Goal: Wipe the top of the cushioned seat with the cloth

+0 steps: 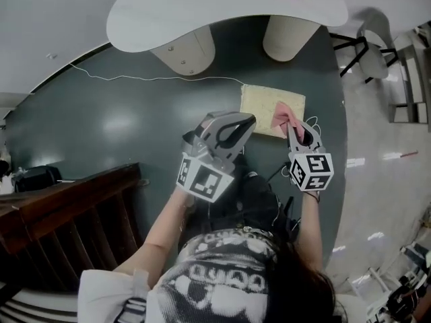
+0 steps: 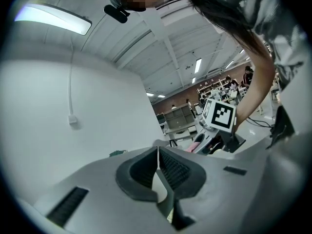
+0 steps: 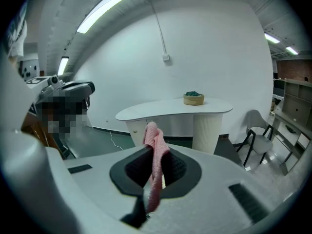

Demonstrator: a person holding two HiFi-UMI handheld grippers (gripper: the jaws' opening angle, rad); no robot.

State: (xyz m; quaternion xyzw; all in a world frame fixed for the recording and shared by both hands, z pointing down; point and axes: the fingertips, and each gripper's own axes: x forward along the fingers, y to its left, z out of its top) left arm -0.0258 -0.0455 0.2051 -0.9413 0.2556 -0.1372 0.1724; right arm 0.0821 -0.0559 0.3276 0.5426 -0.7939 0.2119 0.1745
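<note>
The cushioned seat (image 1: 259, 103) is a pale yellow square pad low on the dark floor, just beyond both grippers in the head view. A pink cloth (image 1: 282, 116) hangs over its right part, pinched in my right gripper (image 1: 297, 125). In the right gripper view the cloth (image 3: 152, 136) sticks up between the jaws of that gripper (image 3: 156, 156) and droops down in front. My left gripper (image 1: 248, 120) hovers left of the seat's near edge, jaws shut with nothing in them. The left gripper (image 2: 158, 151) points up at a white wall, with the right gripper's marker cube (image 2: 218, 116) beyond it.
A white curved table (image 1: 222, 9) on two round pedestals stands just past the seat, with a small basket (image 3: 193, 99) on top. A white chair (image 1: 372, 49) is at the far right, dark wooden furniture (image 1: 64, 214) at near left. A thin cable (image 1: 155, 79) crosses the floor.
</note>
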